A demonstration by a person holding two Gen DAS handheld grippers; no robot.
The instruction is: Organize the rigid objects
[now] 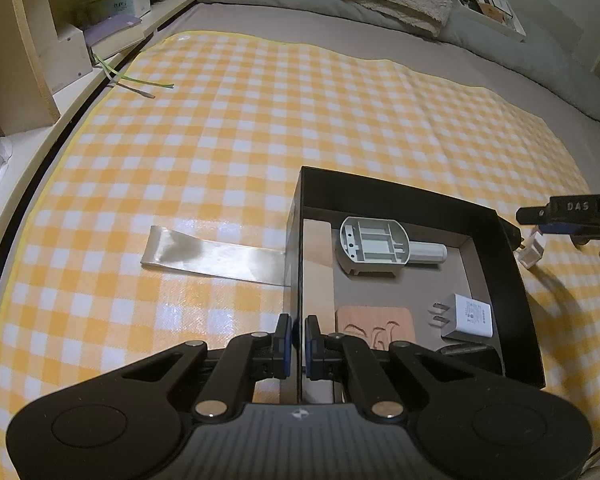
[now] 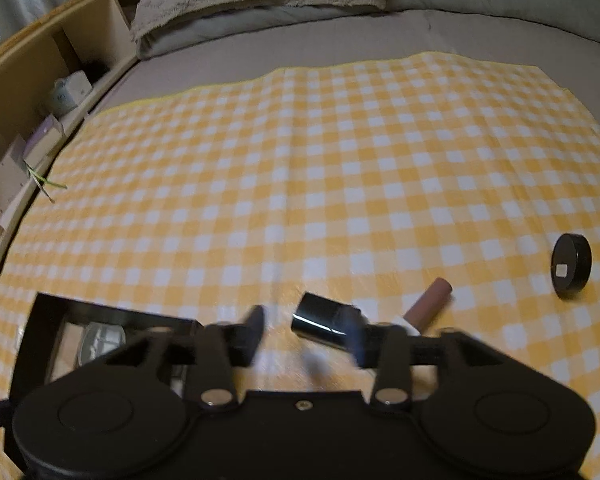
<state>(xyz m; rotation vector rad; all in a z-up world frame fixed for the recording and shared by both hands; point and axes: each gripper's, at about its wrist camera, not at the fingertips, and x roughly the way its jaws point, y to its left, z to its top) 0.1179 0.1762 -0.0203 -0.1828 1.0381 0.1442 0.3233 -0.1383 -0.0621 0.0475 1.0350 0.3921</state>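
Left gripper [image 1: 298,342] jaws clamped on the left wall of a black box [image 1: 512,264] on a checked cloth [image 1: 220,152] over a bed, grey plastic part [image 1: 380,246], white charger [image 1: 470,318] and wooden coaster [image 1: 374,326] inside, right gripper [image 2: 306,336] jaws apart, blurred, empty, above a black cylinder [image 2: 320,320], brown tube [image 2: 430,304] and black round puck [image 2: 572,266] lying near.

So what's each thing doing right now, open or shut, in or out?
Left claw: shut on the box wall.
Right claw: open, holding nothing.
Box: open, no lid on.
Charger: in the box, lying flat.
Grey part: in the box.
Black tube: out, on the cloth.
Puck: out, on its edge.
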